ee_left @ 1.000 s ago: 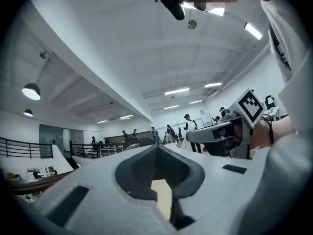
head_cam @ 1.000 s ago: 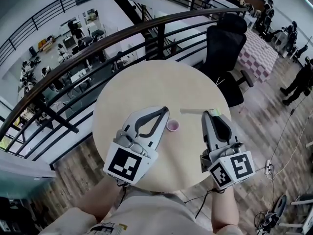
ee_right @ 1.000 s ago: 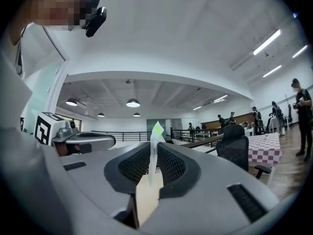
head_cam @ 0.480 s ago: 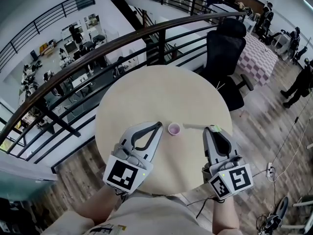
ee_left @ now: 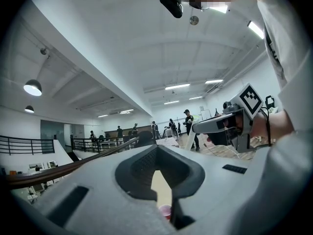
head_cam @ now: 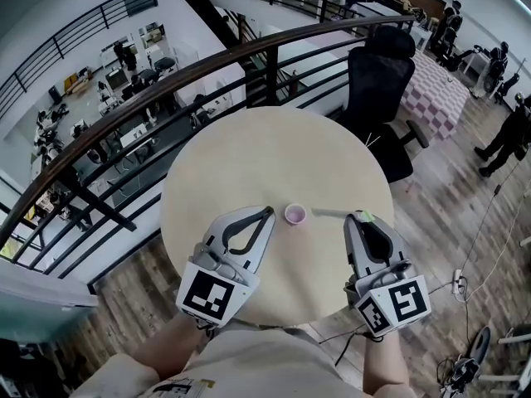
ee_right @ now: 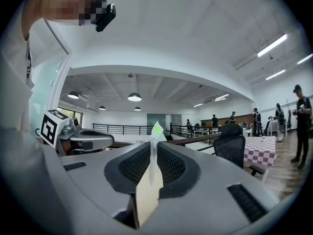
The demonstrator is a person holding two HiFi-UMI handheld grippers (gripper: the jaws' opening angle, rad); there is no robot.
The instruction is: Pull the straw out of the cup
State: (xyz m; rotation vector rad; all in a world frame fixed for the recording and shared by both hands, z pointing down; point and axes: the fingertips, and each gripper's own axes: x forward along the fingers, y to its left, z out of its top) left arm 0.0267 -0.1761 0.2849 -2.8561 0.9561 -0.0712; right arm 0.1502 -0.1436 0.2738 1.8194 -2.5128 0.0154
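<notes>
left of the cup [head_cam: 294,214], the left gripper [head_cam: 270,212] hangs level over the near part of the round, pale tabletop [head_cam: 265,148]. its tips point toward the cup and stop just beside the rim without touching it. in the left gripper view its jaws meet at the tips and clamp nothing; the cup shows low down through the loop between them. its marker cube [head_cam: 214,279] sits at the rear, toward the person.

the cup itself is small and pink, upright on the tabletop, between the two grippers and nearer the left one.

right of the cup lies the straw [head_cam: 336,214] - out of the cup and held level above the tabletop. its free end reaches toward the cup's right side; whether it touches the rim cannot be told. the other end, with a green-and-white tab, is pinched in the right gripper [head_cam: 363,218], whose jaws stand almost together, pressed on the straw. the right gripper view shows the straw running up through the narrow slot between them. this gripper's marker cube [head_cam: 397,295] is likewise at the rear.

beyond the cup, past the tabletop's far edge, runs a dark railing [head_cam: 207,60] - and to the cup's upper right stands a black office chair [head_cam: 380,81].
</notes>
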